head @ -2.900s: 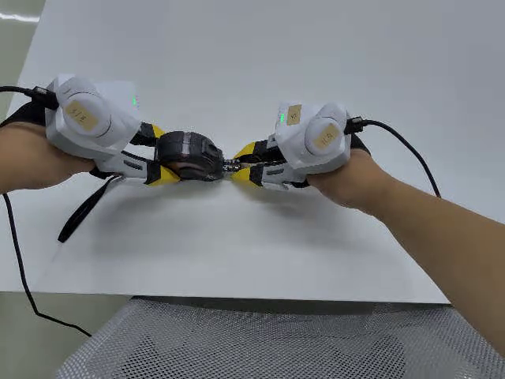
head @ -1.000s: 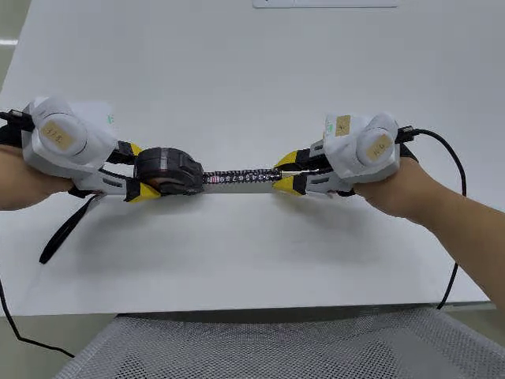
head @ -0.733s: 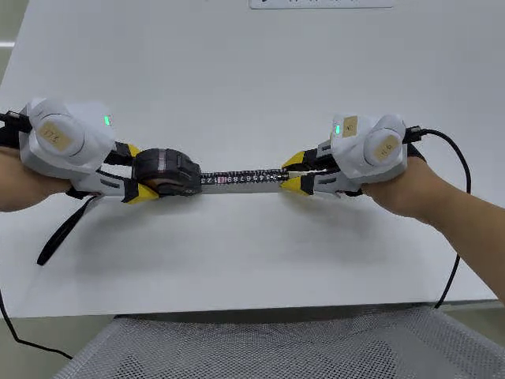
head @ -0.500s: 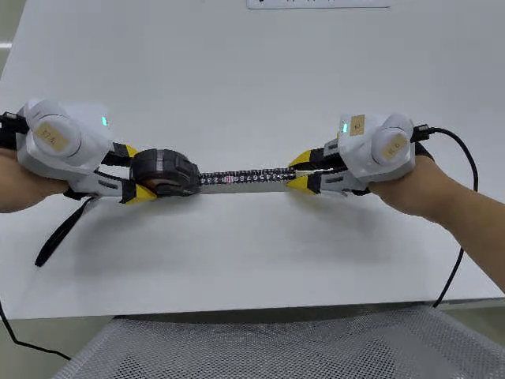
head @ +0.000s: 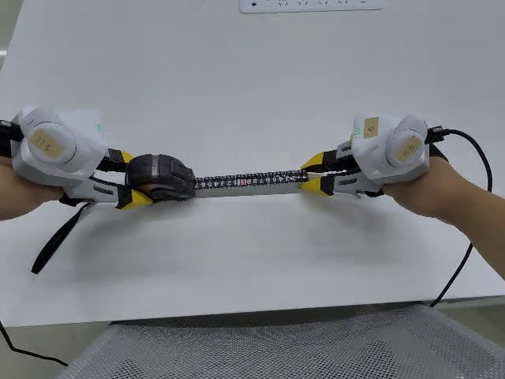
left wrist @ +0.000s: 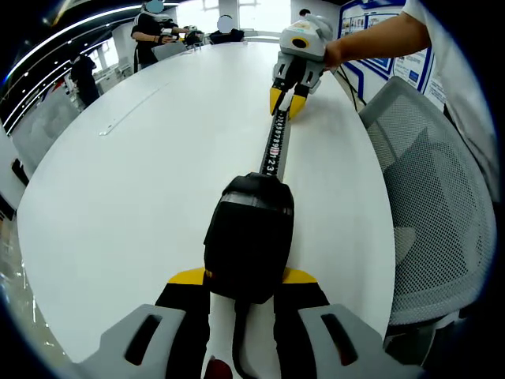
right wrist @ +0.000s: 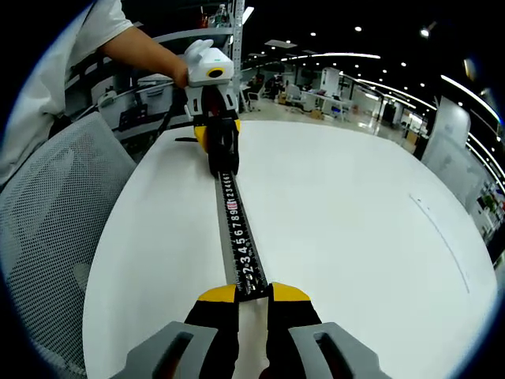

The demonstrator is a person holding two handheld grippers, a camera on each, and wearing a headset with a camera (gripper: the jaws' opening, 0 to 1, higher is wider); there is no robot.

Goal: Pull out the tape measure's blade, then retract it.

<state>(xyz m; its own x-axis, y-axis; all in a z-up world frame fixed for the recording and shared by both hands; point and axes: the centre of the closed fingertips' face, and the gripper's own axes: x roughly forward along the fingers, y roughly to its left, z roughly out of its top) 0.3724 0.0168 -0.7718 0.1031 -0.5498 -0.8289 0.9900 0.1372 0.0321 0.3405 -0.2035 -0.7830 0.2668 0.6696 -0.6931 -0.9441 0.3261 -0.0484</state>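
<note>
Nearest the person, a grey mesh chair (head: 260, 347) stands against the near edge of the white table (head: 252, 268).

Beyond the edge, both grippers are held low over the table and face each other along one line, with the tape between them.

The left gripper (head: 134, 178) is closed on the tape measure (head: 160, 177). Its yellow-tipped jaws clamp the dark case from both sides. In the left gripper view the case (left wrist: 249, 237) sits squarely between the jaws, with its mouth pointing away from the camera. A black strap (head: 51, 241) hangs from the rear of this gripper and trails across the table towards the near edge.

The blade (head: 248, 181) is drawn out of the case. It runs straight and about level just above the table, numbered face upward, and the printed figures can be read along its length in the right gripper view (right wrist: 237, 229).

The right gripper (head: 313, 174) holds the free end of the blade. Its jaws are closed to a narrow gap with the blade tip pinched between them. In the right gripper view the end of the blade disappears between the yellow tips, so the hook itself cannot be made out. A black cable (head: 465, 237) leaves the rear of this gripper and drops over the near edge of the table.

At the far edge of the table, well apart from the work, lies a white socket strip (head: 312, 5).
</note>
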